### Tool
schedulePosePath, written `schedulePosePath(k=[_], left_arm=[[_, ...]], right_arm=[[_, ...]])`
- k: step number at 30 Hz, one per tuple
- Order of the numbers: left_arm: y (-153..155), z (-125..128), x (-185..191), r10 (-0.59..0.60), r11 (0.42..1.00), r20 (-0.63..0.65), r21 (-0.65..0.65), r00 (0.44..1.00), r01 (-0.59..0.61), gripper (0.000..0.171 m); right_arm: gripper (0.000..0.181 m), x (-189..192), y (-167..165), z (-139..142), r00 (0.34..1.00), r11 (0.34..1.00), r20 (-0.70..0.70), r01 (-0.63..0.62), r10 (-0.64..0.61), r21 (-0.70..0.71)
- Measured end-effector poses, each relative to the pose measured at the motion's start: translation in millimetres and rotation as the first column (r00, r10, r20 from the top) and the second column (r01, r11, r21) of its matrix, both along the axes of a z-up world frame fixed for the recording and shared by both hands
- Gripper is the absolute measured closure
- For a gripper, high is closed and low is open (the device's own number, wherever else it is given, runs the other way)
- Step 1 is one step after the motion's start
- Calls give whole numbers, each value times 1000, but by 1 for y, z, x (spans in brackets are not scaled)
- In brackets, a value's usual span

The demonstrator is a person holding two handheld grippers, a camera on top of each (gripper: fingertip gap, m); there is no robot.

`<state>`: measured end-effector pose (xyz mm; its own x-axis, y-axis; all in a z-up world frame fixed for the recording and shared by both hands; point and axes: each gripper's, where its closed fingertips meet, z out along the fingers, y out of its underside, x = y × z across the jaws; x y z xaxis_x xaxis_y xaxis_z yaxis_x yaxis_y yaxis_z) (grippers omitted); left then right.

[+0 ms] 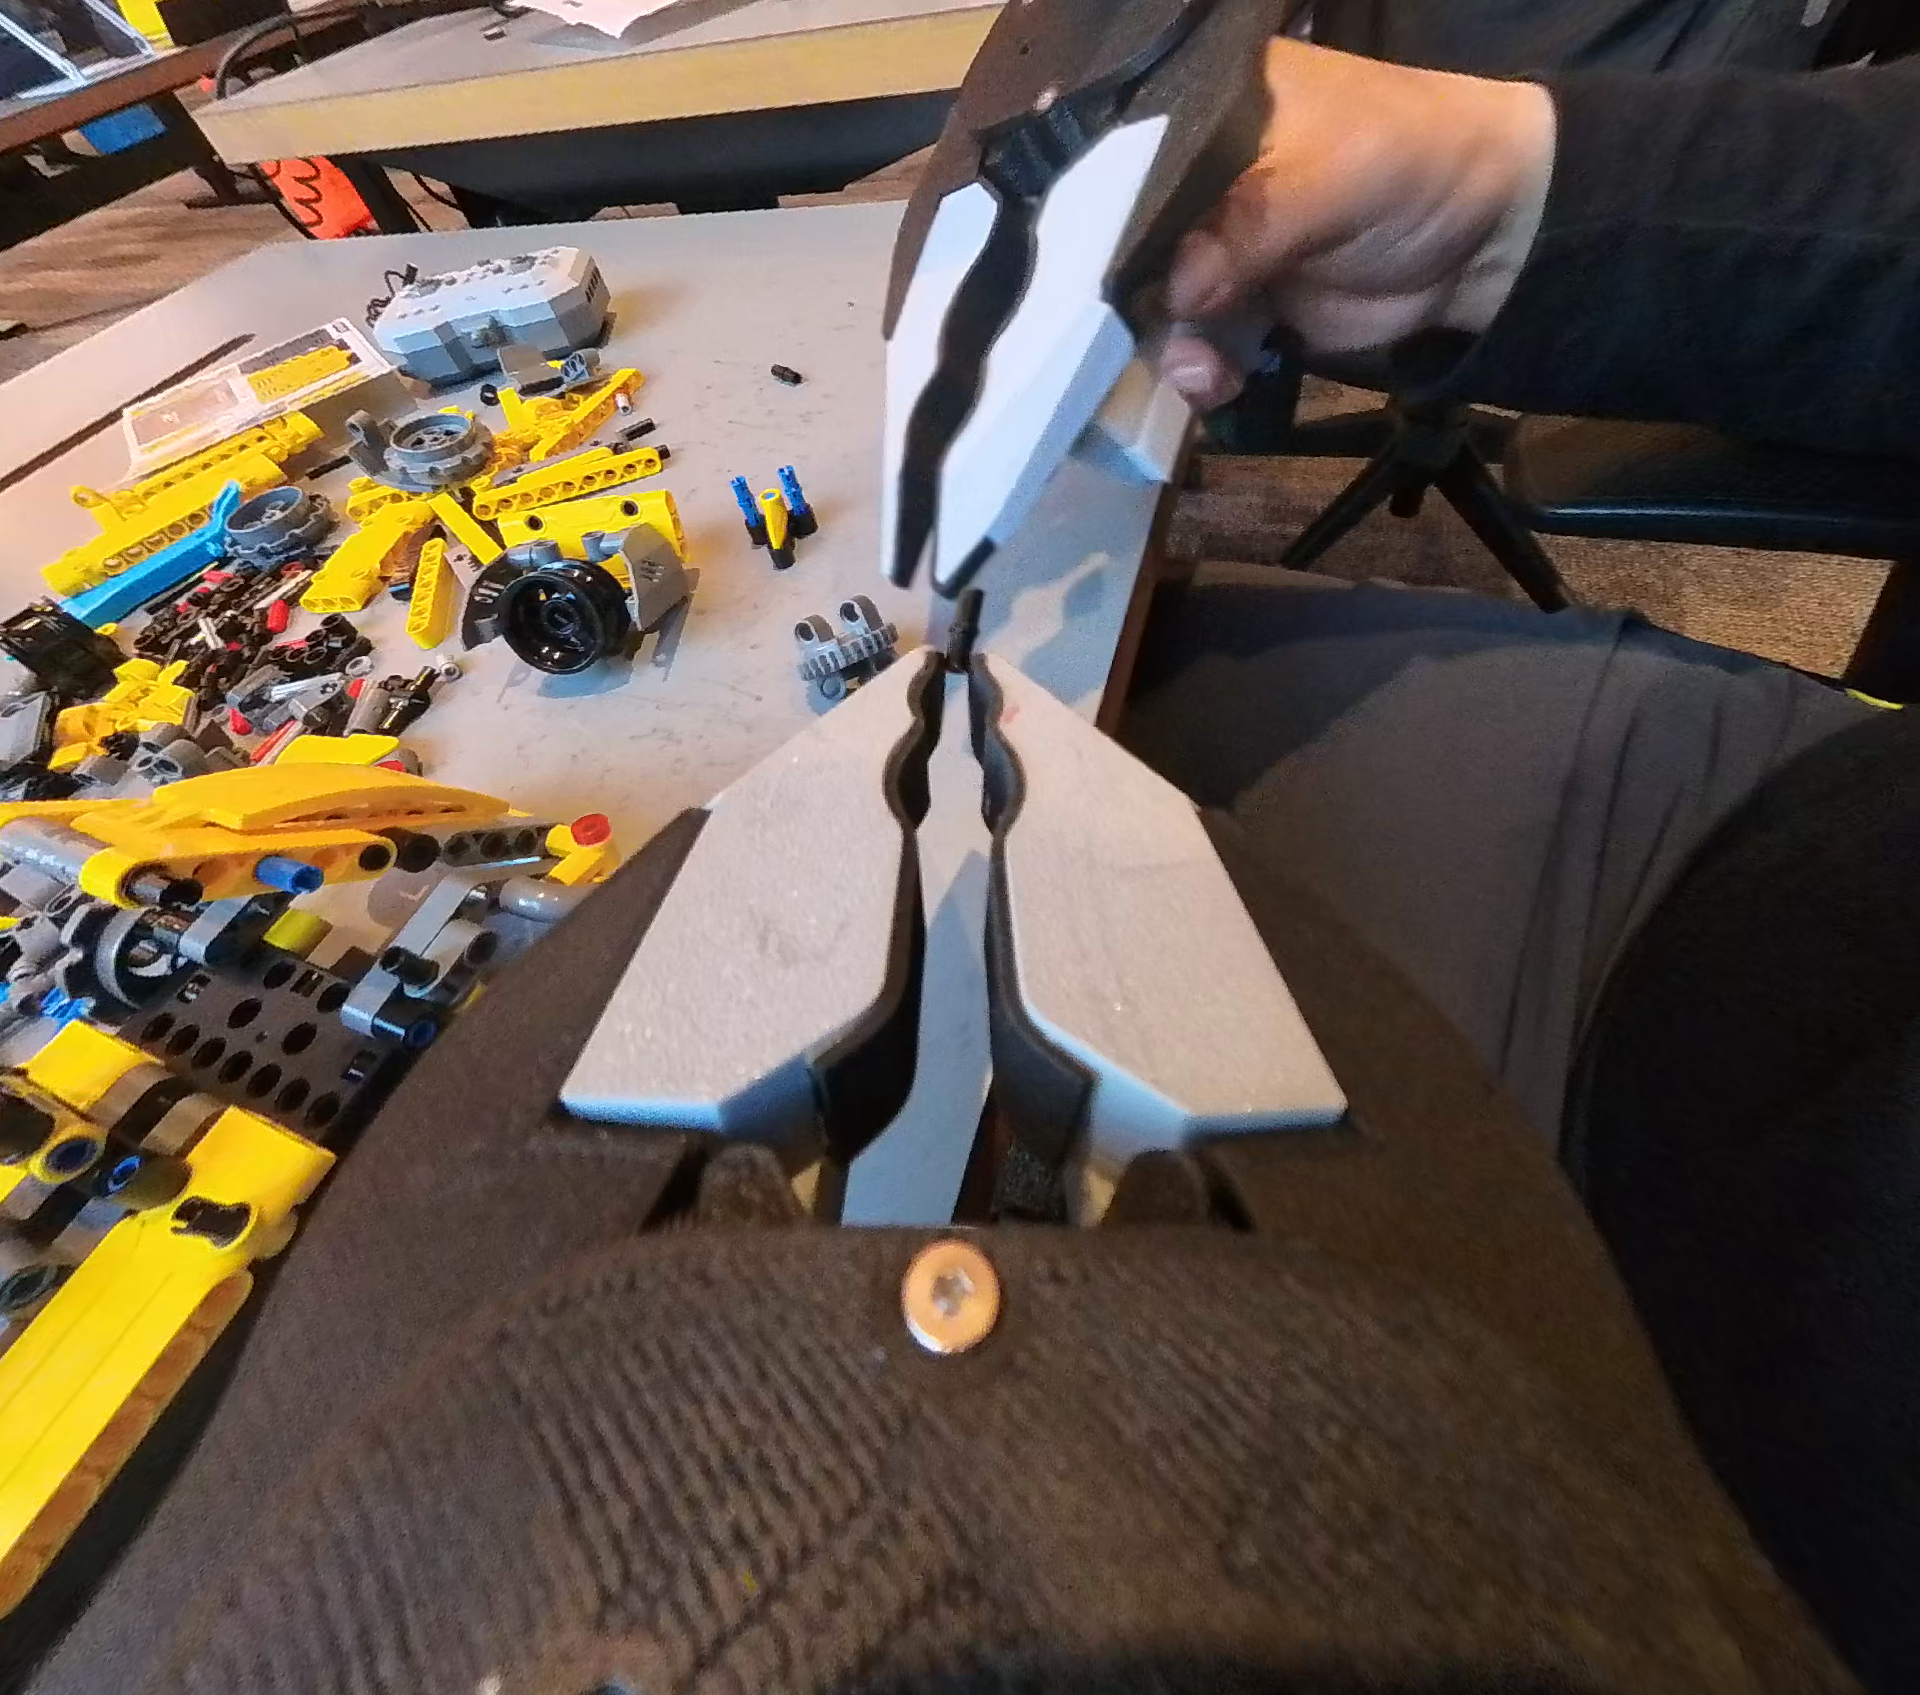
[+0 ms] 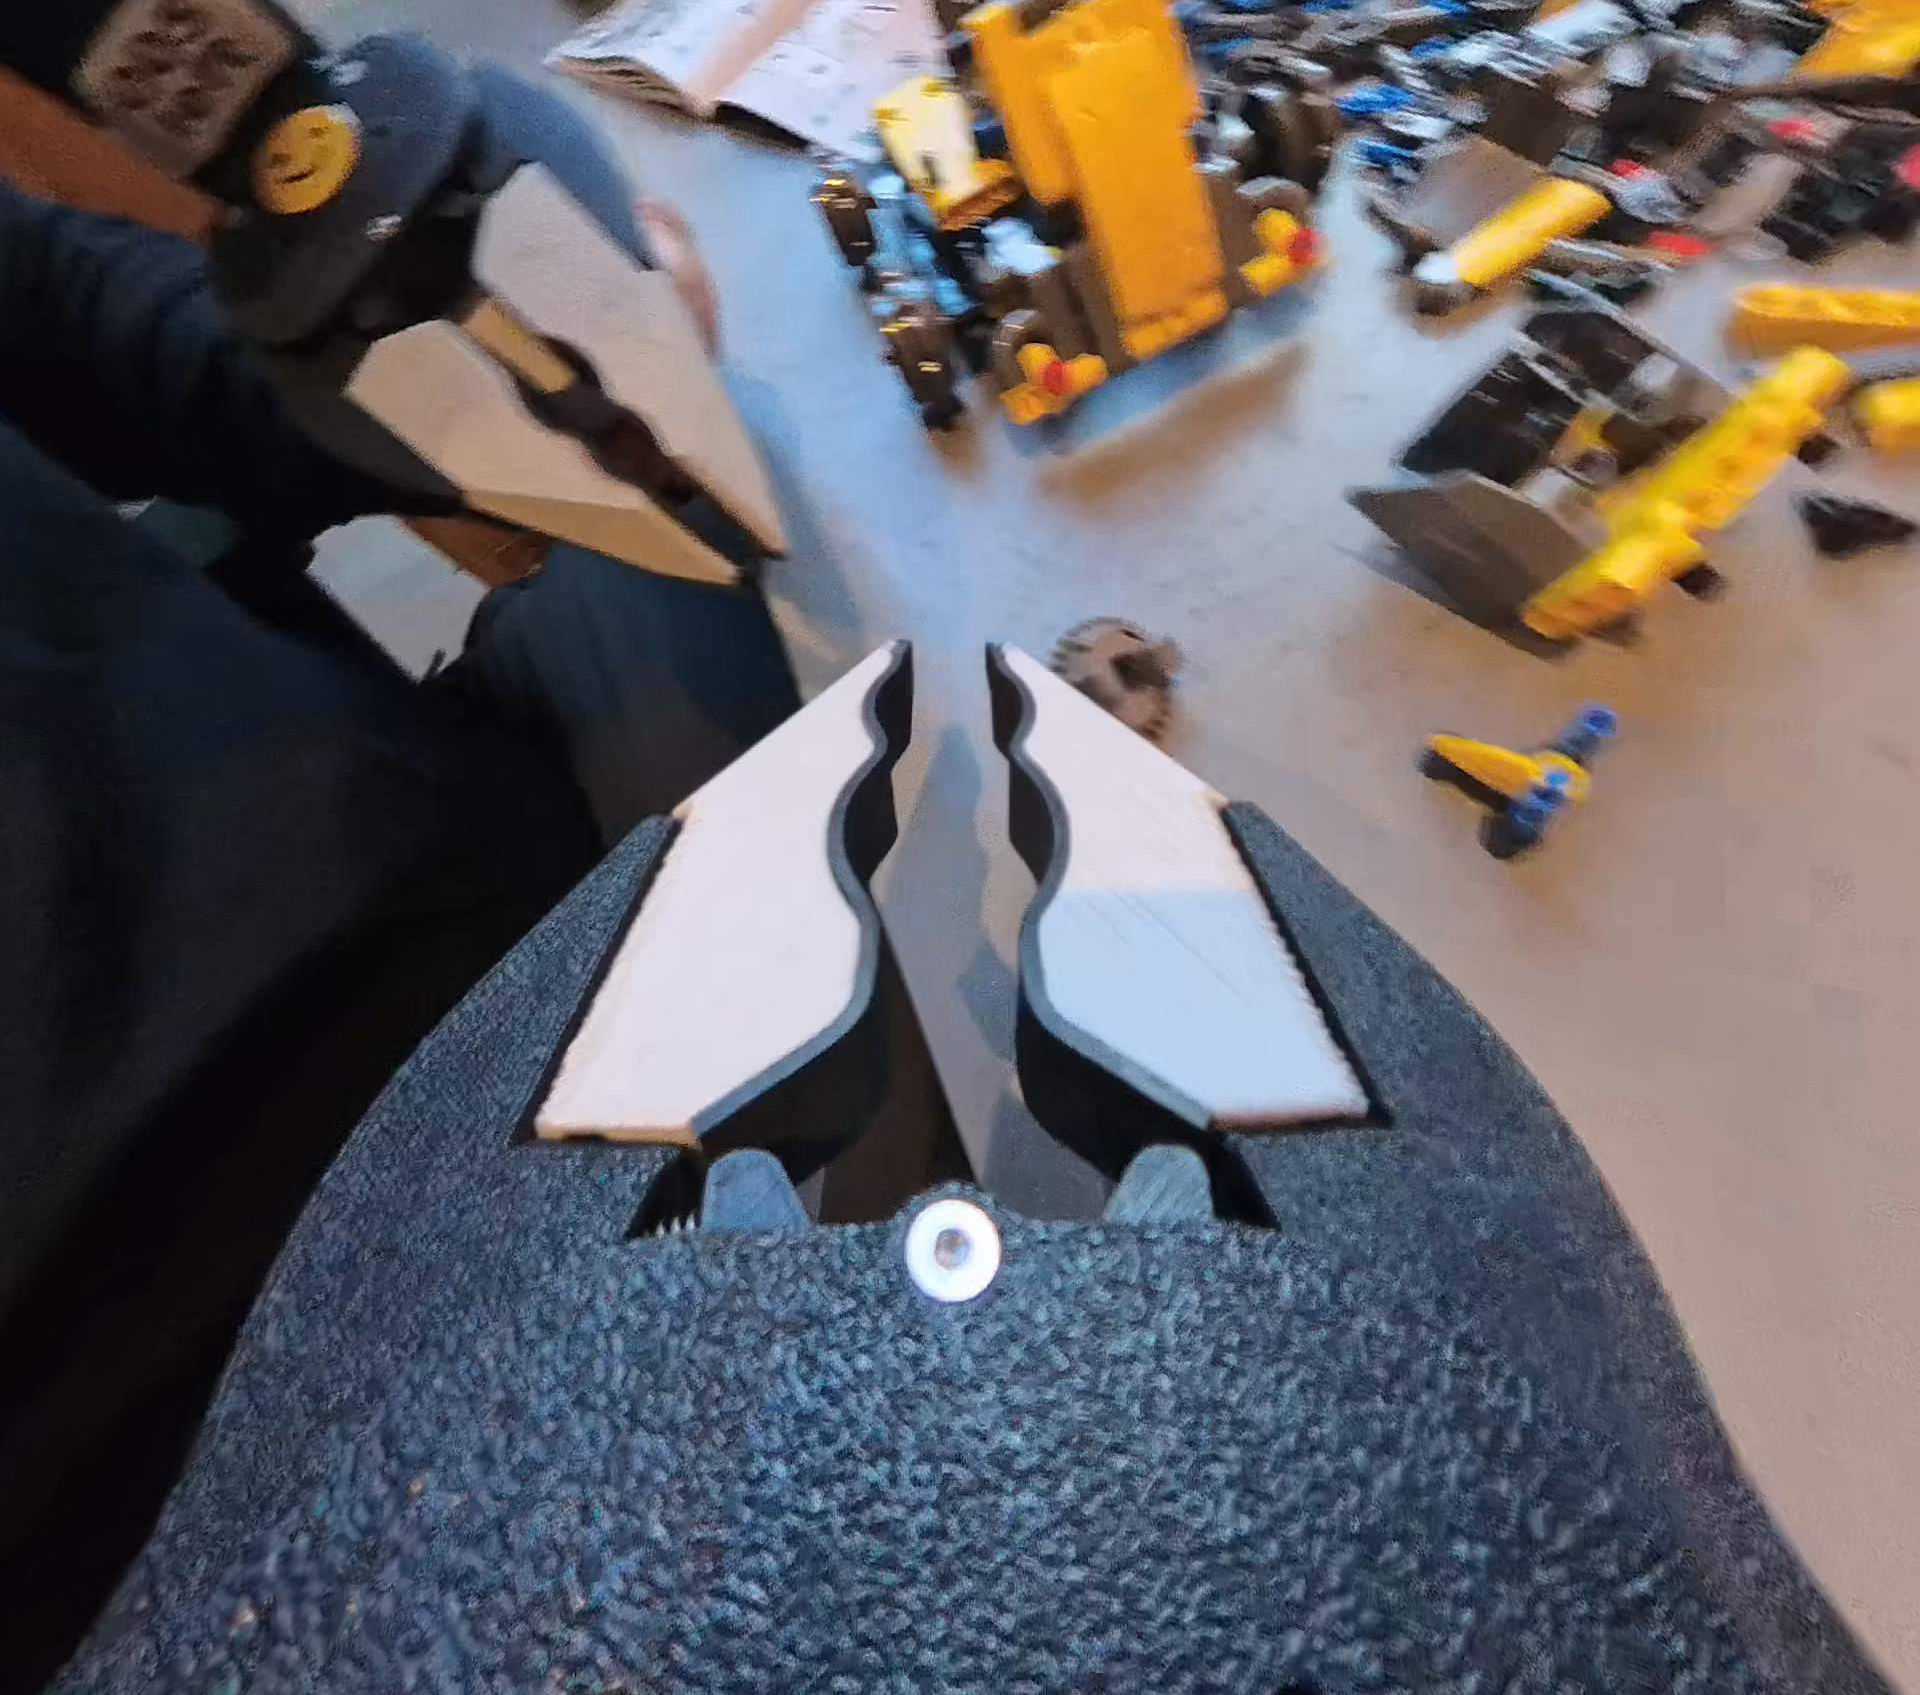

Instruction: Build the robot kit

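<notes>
**Two grippers meet at the tabletop's edge**

The left gripper (image 1: 956,658) pinches a small black pin (image 1: 964,622) between its nearly closed tips, at the grey tabletop's (image 1: 727,295) near edge. The right gripper (image 2: 948,658), held by a hand (image 1: 1371,211), hangs just above that pin, its fingers slightly parted and empty. A grey gear piece (image 1: 847,643) lies just beside them; yellow bricks (image 1: 561,492) lie scattered further off.

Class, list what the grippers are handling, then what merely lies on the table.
In hand: left gripper shut on black pin; right gripper open, just above.
Lying about: grey gear piece, black wheel, grey box, blue-yellow pins.
</notes>
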<state>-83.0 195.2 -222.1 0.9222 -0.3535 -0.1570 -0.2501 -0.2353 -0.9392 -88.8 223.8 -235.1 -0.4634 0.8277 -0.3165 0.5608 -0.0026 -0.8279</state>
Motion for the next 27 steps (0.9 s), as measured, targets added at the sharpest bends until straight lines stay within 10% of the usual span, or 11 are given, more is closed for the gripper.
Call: schedulePosePath(k=[7,18,27], left_arm=[[0,-1,-1,8,1000,-3,-3,1000,-8,169],[-4,-5,-2,10,1000,-7,-14,1000,-10,169],[-7,-6,-4,7,1000,-7,-21,1000,-7,169]], right_arm=[[147,-7,33,-20,953,959,129,282,-276,-31],[158,-16,18,-26,954,971,186,240,-234,-9],[158,0,55,-16,961,857,122,158,-247,491]])
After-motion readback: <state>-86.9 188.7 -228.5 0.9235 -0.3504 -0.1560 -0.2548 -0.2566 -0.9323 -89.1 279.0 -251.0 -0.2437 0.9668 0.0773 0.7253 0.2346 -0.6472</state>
